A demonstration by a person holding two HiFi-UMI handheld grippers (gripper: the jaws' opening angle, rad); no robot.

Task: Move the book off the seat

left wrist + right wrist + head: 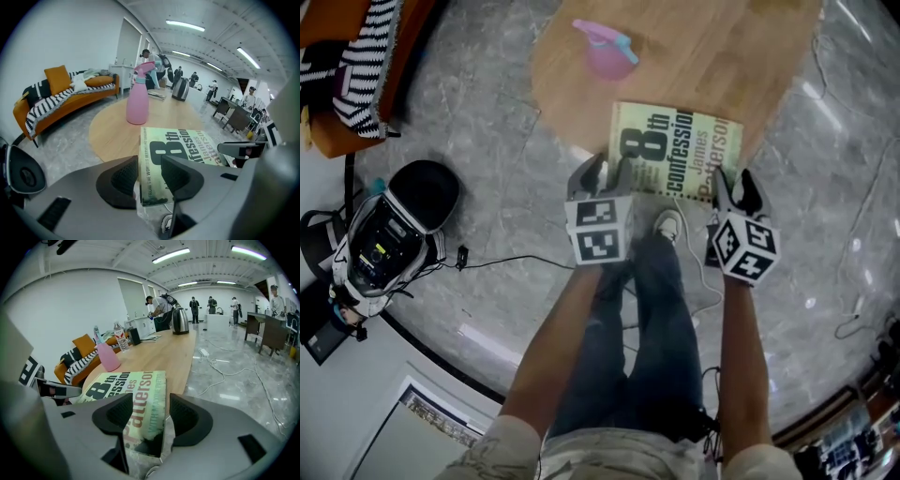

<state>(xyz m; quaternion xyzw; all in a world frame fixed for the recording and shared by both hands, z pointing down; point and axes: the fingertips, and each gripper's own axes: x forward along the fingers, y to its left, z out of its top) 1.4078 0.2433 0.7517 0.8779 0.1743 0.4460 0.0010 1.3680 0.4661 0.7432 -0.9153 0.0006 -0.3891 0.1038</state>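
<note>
Book (680,150): lies flat on the wooden table (675,56), straight ahead of both grippers, near edge hanging past the rim toward them. Judged from that, already off the seat. Seems to leave only backing the tools away, perhaps after a nudge further on.

Well to the left of the left gripper (607,174): orange sofa (101,81) with a striped throw (49,101), and a black-and-white object (389,234) on the grey floor (487,150), too unclear to name.

Left gripper: jaws spread, straddling the near left corner, one pad (123,180) outside the spine, the other over the cover. No squeeze visible.

Beyond its tips, further up the table: pink spray bottle (607,49), upright, apart from the book.

Low between the two grippers: a shoe (667,225).

Right gripper (738,190): jaws wide apart around the near right corner, pads (185,420) clear of it.

Right of it: loose cables (853,234) across the floor.

Nothing blocking a straight pull-back. Given the overhang, could tip off if bumped.
</note>
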